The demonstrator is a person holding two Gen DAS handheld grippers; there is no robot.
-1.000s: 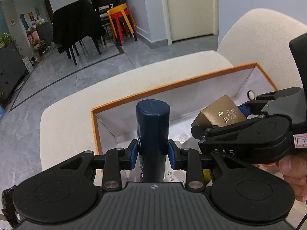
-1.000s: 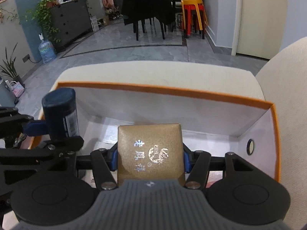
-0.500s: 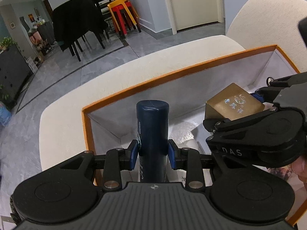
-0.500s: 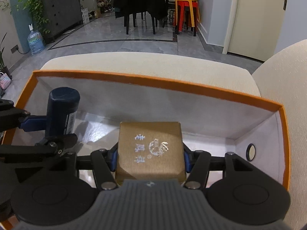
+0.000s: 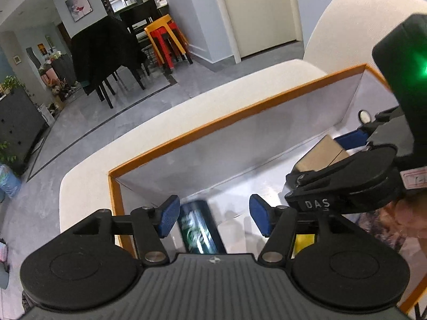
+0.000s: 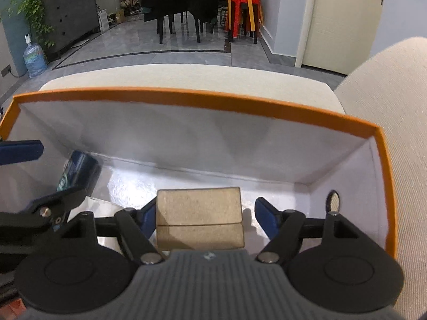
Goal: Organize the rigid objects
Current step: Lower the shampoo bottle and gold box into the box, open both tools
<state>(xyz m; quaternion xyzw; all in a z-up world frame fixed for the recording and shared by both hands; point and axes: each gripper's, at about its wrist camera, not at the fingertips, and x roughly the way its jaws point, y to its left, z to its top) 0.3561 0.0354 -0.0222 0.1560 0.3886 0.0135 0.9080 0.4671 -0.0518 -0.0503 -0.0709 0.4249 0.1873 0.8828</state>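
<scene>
Both sets of jaws are opening, so you are at the release step: your left gripper (image 5: 213, 216) has its blue pads (image 5: 167, 216) clear of the dark blue can (image 5: 198, 229), which lies tilted and blurred between them near the left wall of the orange-rimmed box (image 6: 186, 97). Your right gripper (image 6: 204, 218) stands apart around the tan cardboard box (image 6: 198, 217), which sits on the white floor of the container with a gap showing at the right pad; the left side I cannot tell. Both items look delivered. Next, lift each gripper straight up and out without nudging either item, then fetch whatever remains outside.
</scene>
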